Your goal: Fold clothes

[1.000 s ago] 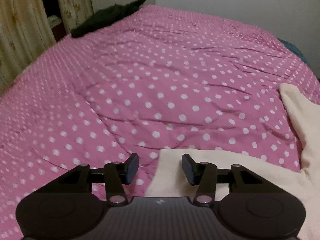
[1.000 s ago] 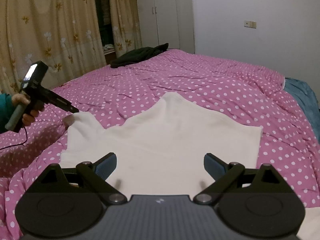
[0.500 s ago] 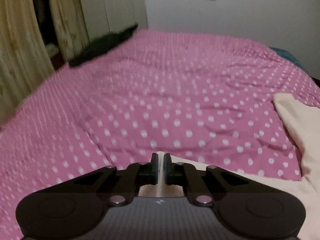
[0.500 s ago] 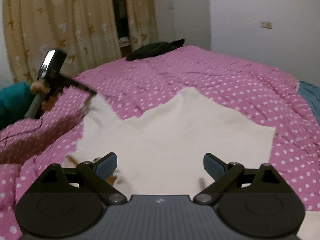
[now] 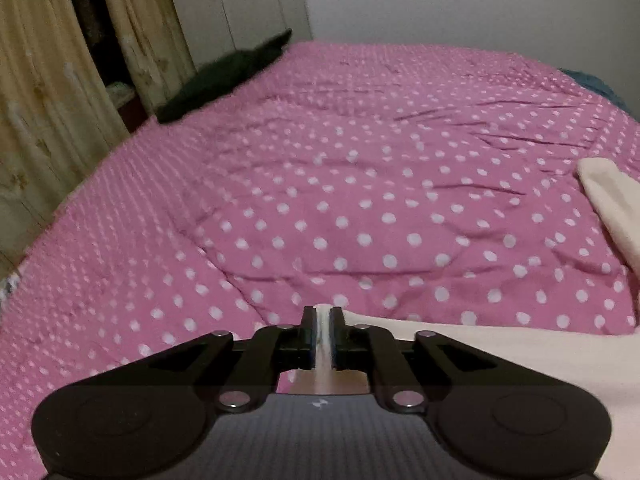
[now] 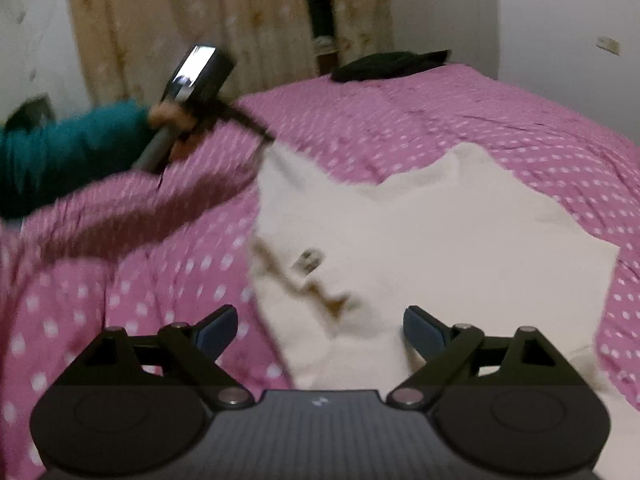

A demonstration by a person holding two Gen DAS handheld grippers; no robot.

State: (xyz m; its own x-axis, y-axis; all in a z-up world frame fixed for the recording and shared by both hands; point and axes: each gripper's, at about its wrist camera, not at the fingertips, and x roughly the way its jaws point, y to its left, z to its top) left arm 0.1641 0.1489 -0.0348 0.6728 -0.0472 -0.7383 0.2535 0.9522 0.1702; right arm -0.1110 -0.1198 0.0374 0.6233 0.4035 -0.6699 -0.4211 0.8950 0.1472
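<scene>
Left gripper (image 5: 323, 334) clamped on shirt (image 6: 432, 232) edge, lifting it off the bed (image 5: 360, 184) as for a fold; right gripper (image 6: 320, 326) apart at lower frame, over the shirt.

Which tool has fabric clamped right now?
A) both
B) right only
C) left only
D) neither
C: the left tool has its fingers closed on a fold of the cream-white fabric garment, which lies on the pink polka-dot bedspread, while the right tool hangs over the garment with fingers spread wide and nothing between them.
</scene>
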